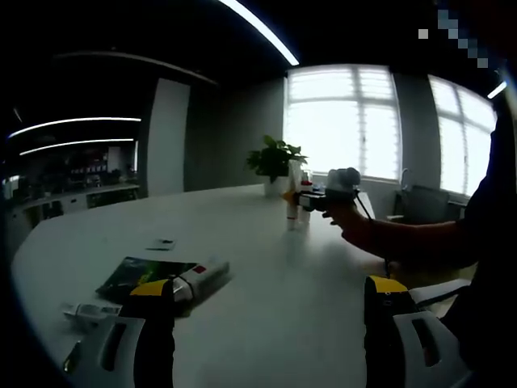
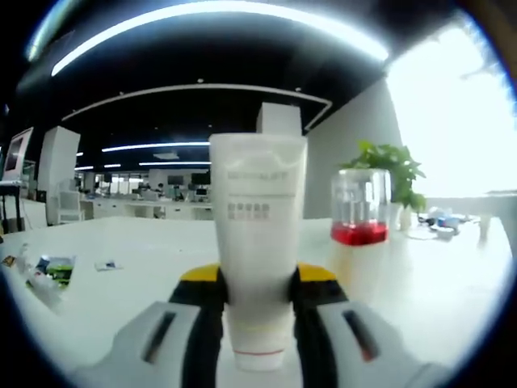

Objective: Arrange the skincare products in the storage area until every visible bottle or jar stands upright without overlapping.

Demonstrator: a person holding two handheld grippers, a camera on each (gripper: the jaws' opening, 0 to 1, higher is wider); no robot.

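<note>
White tube (image 2: 257, 250) upright, cap down, pinched between the right gripper (image 2: 258, 323) jaws; label print too blurred to read. Just beside it a clear bottle (image 2: 360, 208) w/ red liquid, on the white table (image 2: 121, 267). Plant (image 2: 388, 171) behind. Left gripper (image 1: 271, 323) jaws wide apart, nothing btwn them. Beyond its left jaw a flat-lying tube (image 1: 198, 279) across a dark packet (image 1: 133, 273), partly hidden. Far off, a hand (image 1: 349, 220) by small bottles (image 1: 296, 202), hard to make out.
</note>
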